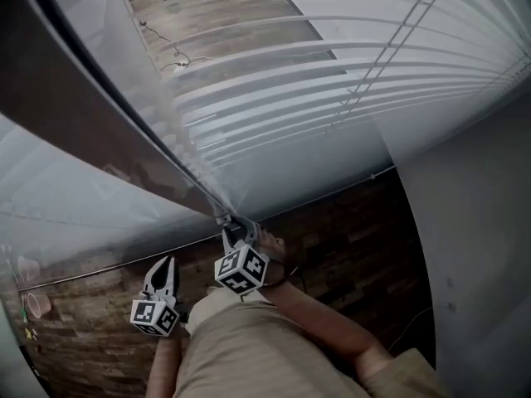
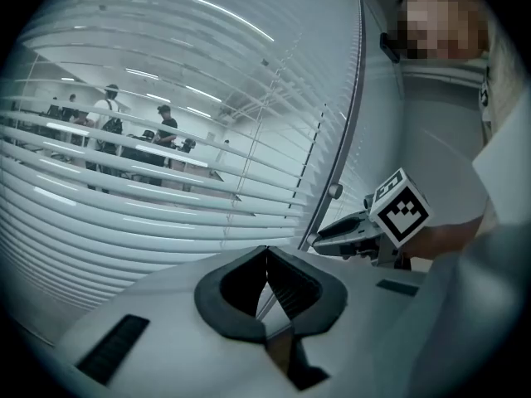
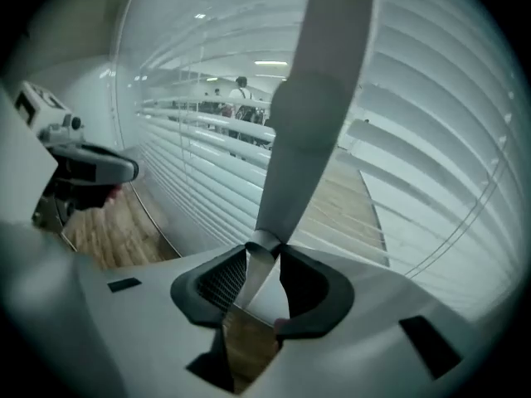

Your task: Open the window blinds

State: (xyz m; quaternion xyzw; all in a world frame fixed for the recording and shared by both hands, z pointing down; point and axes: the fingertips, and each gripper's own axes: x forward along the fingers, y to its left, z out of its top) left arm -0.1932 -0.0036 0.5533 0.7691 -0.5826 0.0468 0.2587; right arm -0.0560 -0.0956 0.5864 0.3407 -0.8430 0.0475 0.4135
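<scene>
The right claw (image 3: 267,251) is closed on the thin wand (image 3: 311,114), likely so twisting it can tilt the slats. The wand hangs just beside the window blinds (image 3: 431,131), whose slats are partly open. The left claw (image 2: 267,254) is shut, holds nothing, and waits nearby.

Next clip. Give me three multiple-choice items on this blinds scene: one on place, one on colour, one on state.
1. Where is the lower end of the wand? A between the jaws of the right gripper; B on the floor; C hanging free.
2. Colour of the slats? A brown; B white; C black.
3. Jaws of the left gripper? A wide apart; B on a cord; C together, empty.
Answers: 1 A, its jaws clamp the wand; 2 B, white in every view; 3 C, tips meet, nothing between.
</scene>
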